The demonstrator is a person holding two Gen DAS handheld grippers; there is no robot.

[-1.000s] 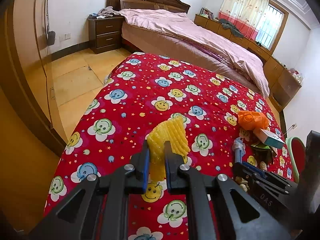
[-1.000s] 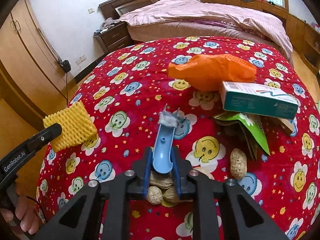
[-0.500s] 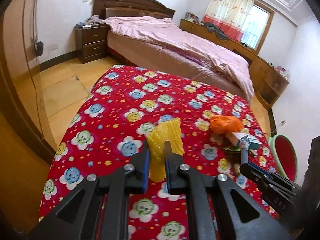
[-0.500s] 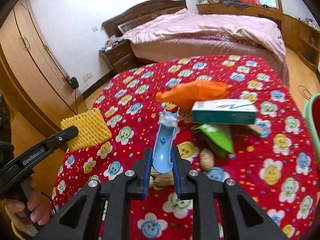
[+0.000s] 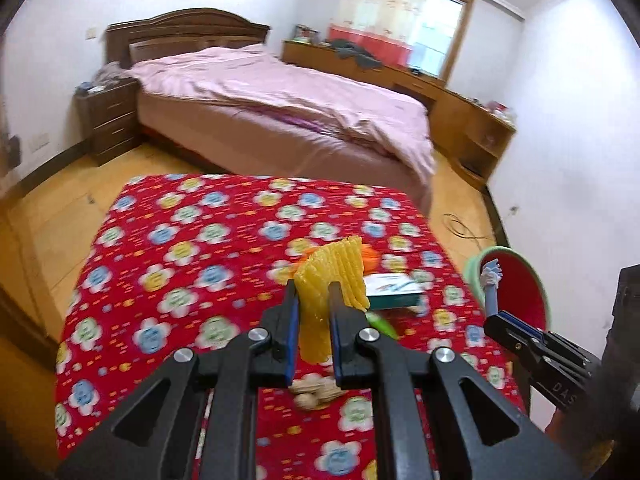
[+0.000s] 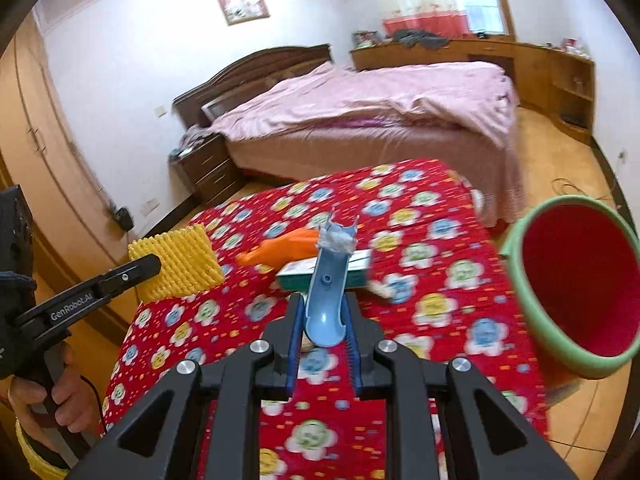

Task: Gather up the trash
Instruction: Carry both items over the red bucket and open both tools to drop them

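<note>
My left gripper is shut on a yellow foam net, held up above the red smiley-patterned table. In the right wrist view the same yellow foam net shows at the left, clamped in the left gripper. My right gripper is shut on a curved blue plastic piece with a grey tuft at its tip. It hangs above the table, left of a green bin with a red inside. In the left wrist view, this bin stands off the table's right edge.
On the table lie an orange bag, a teal and white box, a green wrapper and some peanuts. A bed with a pink cover lies beyond. A wardrobe stands at the left.
Both grippers have risen and pulled back from the table with their loads still held. The views have swung right, and the green bin has come into sight.
</note>
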